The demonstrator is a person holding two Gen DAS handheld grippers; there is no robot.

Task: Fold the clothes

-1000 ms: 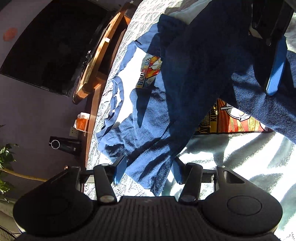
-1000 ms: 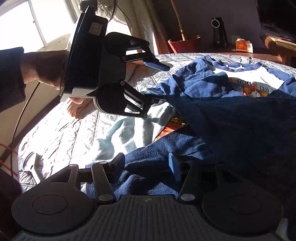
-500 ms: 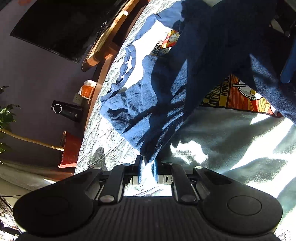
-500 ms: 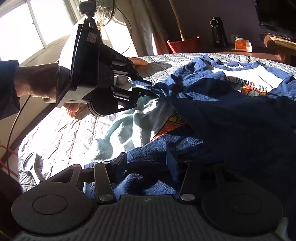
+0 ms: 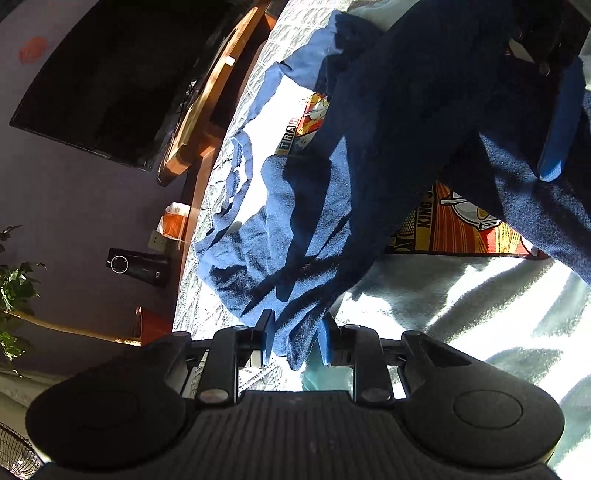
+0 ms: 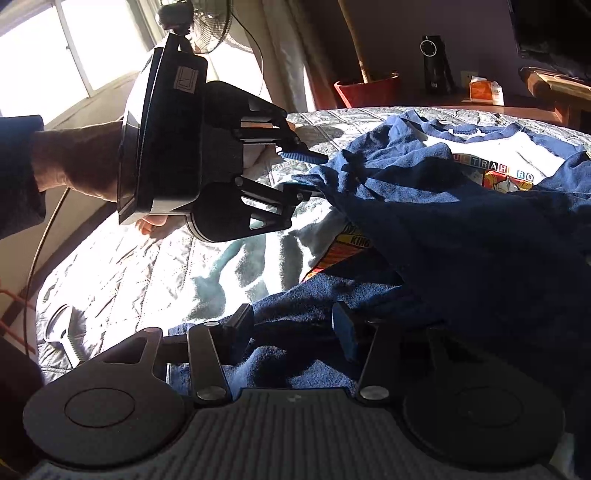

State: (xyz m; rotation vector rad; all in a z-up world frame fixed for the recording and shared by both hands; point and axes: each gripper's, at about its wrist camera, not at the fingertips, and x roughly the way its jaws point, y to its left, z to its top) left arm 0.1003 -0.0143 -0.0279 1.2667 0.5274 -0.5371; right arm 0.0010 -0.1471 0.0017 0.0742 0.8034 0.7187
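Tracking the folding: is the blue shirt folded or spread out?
Neither: blue shirt lies bunched on the bed, print partly covered.

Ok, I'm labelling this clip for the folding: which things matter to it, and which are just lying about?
In the job: blue shirt, left gripper, right gripper.
Lying about: red plant pot, black speaker, orange packet, fan, television.
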